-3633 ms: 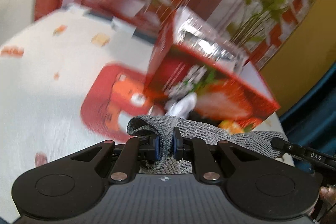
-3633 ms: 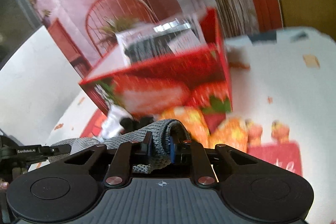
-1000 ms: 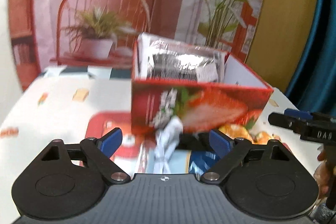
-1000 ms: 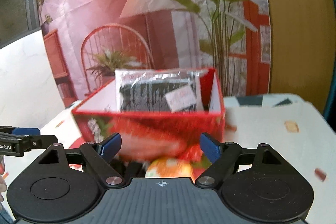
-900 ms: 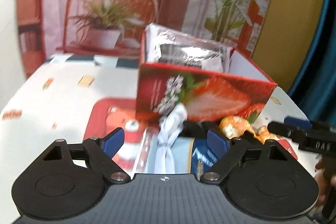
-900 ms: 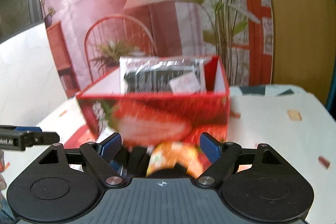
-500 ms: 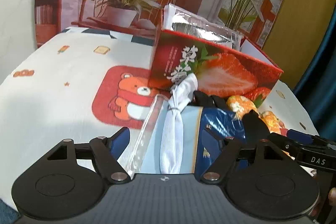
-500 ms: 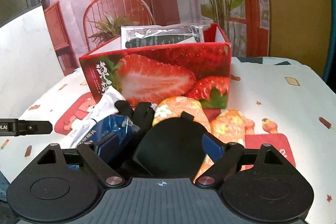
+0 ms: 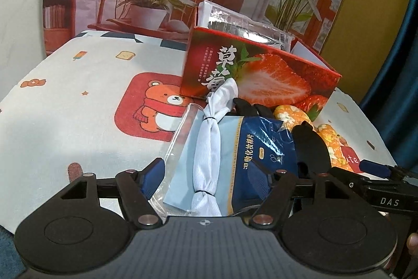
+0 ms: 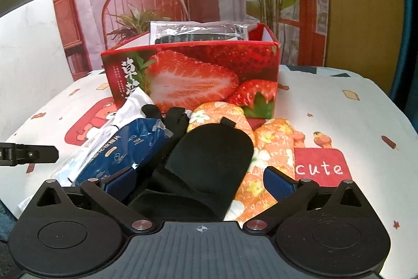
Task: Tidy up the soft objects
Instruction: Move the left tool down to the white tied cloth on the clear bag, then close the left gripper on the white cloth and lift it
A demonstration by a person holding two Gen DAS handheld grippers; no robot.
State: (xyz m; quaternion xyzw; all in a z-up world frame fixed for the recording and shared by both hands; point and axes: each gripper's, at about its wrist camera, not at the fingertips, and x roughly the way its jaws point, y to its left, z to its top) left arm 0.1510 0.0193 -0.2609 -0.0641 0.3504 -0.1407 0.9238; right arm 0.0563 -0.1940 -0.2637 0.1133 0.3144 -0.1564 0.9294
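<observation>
A red strawberry box (image 9: 261, 80) (image 10: 193, 77) stands on the table with a silver packet (image 10: 198, 34) upright in it. In front of it lies a pile: a white rolled cloth (image 9: 209, 148) on a clear bag, a blue cotton-pad pack (image 9: 261, 145) (image 10: 125, 151), a black soft item (image 10: 209, 156) (image 9: 311, 148) and orange floral cloths (image 10: 269, 156). My left gripper (image 9: 206, 177) is open, its fingers either side of the white cloth and blue pack. My right gripper (image 10: 198, 178) is open, around the black item.
The table has a white cloth (image 9: 78, 101) with a bear print and a "cute" patch (image 10: 318, 166). A printed backdrop of a chair and plants stands behind. The right gripper's finger shows in the left wrist view (image 9: 376, 169).
Both grippers held a grey knitted cloth 3.6 s ago; now both are open and empty. Both have come down and closer to the pile in front of the box.
</observation>
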